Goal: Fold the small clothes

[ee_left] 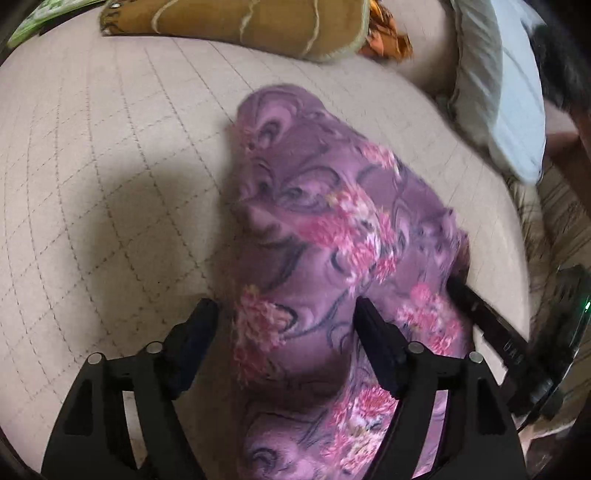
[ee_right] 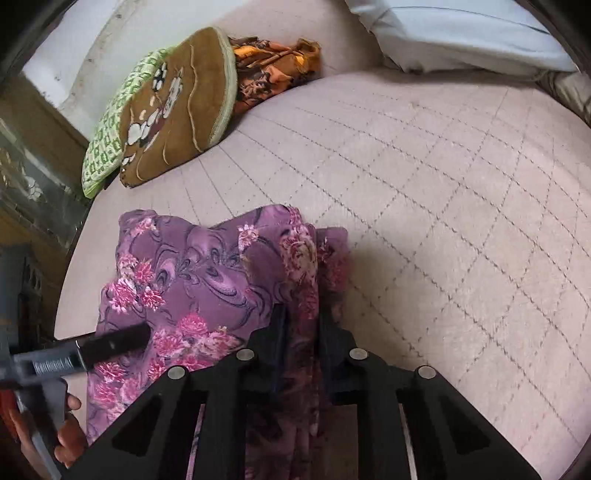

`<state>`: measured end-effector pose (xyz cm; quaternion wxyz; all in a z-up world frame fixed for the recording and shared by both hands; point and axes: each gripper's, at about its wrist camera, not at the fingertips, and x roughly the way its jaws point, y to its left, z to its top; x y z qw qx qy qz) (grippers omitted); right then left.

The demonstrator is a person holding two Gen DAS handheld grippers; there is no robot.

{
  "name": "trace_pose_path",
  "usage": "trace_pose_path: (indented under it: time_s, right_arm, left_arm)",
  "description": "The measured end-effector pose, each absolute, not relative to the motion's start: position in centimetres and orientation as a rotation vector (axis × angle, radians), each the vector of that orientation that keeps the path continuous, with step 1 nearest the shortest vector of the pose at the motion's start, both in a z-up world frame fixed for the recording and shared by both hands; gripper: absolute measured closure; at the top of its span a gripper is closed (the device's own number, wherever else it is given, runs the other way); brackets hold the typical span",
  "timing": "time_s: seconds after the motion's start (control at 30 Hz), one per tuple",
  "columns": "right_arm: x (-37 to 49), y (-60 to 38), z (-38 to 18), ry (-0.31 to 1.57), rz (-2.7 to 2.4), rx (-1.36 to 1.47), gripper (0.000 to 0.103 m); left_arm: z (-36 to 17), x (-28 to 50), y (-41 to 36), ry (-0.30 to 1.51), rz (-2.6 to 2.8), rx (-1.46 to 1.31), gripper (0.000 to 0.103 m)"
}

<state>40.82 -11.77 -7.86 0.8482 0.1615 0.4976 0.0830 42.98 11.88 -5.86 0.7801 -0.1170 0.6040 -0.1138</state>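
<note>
Purple floral cloth (ee_left: pixel 325 236) lies bunched on the quilted beige bed (ee_left: pixel 110 184), running from mid-surface toward the near edge, where both grippers meet it.

From the left wrist view, the left gripper (ee_left: pixel 286 321) has its jaws spread wide; the cloth sits between them, and the pads do not press on it, though its right finger (ee_left: pixel 376 332) lies against the fabric. The right gripper's finger shows at the cloth's right side in this view.

From the right wrist view, the right gripper (ee_right: pixel 301 328) has its jaws drawn close, pinching a gathered fold along the cloth's right edge; the fold runs up between the fingers. The left gripper's finger (ee_right: pixel 118 343) rests on the cloth's left part, and a hand (ee_right: pixel 68 432) grips its handle at the bed's near left edge.

At the far edge of the bed lie a brown cushion (ee_right: pixel 177 107) with a cartoon figure, a green patterned cloth (ee_right: pixel 110 136) under it, and an orange cloth (ee_right: pixel 273 70) beside it. A pale pillow (ee_right: pixel 461 33) sits at the far right corner.
</note>
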Motion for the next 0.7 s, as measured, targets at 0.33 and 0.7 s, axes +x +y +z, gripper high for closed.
trace_pose_path:
  time_s: [0.33,0.7]
  right_arm:
    - [34.6,-12.9,-4.0,1.015,0.244,0.369,0.07]
    - [24.1,-14.4,-4.9,1.078,0.075,0.065,0.031]
  left_arm:
    - [-2.1,38.6,11.0,1.256,-0.22,-0.139,0.026]
    - [0.9,31.5,9.7,1.178,-0.199,-0.001,0.026]
